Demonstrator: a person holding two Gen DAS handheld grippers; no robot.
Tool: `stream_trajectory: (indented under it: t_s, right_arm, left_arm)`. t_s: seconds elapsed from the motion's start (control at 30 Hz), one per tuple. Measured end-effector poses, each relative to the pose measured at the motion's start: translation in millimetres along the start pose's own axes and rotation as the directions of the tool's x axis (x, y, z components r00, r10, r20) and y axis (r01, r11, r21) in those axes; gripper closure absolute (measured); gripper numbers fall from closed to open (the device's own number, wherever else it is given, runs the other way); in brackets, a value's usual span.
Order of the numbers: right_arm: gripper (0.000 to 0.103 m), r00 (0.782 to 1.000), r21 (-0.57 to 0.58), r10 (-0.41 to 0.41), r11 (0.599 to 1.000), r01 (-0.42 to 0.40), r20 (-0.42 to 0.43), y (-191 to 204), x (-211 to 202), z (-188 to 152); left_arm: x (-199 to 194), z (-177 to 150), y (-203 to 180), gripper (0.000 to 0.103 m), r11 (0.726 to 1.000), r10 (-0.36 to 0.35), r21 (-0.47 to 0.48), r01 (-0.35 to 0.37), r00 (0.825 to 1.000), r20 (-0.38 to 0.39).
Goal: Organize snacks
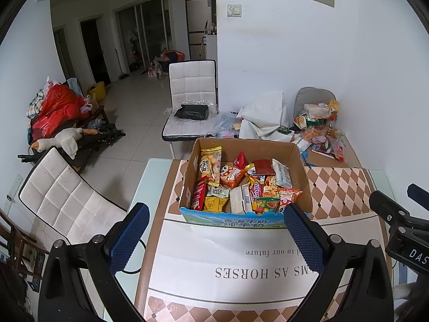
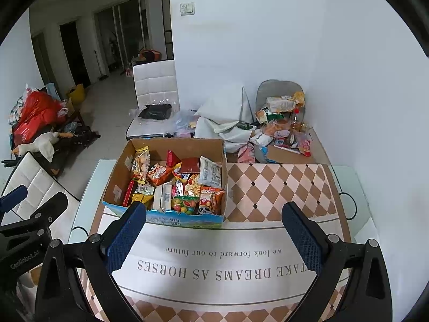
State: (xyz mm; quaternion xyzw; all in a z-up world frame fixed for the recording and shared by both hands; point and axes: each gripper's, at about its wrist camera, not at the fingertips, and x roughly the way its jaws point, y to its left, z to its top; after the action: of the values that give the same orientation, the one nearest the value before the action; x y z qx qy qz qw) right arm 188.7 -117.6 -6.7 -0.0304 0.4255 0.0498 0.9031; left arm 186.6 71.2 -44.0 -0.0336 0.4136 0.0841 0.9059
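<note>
An open cardboard box (image 1: 301, 171) stands on the table, filled with several colourful snack packets (image 1: 236, 175). It also shows in the right wrist view (image 2: 118, 171) with the snack packets (image 2: 161, 173) inside. My left gripper (image 1: 214, 222) is open and empty, held above the table just in front of the box. My right gripper (image 2: 214, 220) is open and empty, in front of the box and to its right. A second heap of snack packets (image 1: 319, 126) lies on a cardboard piece at the far right, also in the right wrist view (image 2: 284, 123).
The table carries a checked cloth with printed words (image 2: 268, 182). White chairs stand at the left (image 1: 64, 196) and behind the box (image 1: 191, 94). White bags (image 2: 225, 118) lie behind the box. The wall (image 2: 362, 107) is close on the right. Clutter lies on the floor at the left (image 1: 56, 112).
</note>
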Motion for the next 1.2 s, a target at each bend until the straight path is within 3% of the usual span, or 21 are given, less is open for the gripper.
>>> stream_trajectory:
  t_s: [1.2]
  right_arm:
    - [0.0,1.0,0.0,-0.004,1.0,0.004,0.014,2.7,-9.6,0.6]
  left_arm:
    - [-3.6,0.3,0.6,0.0,1.0,-0.012,0.008,0.012,1.0,0.0]
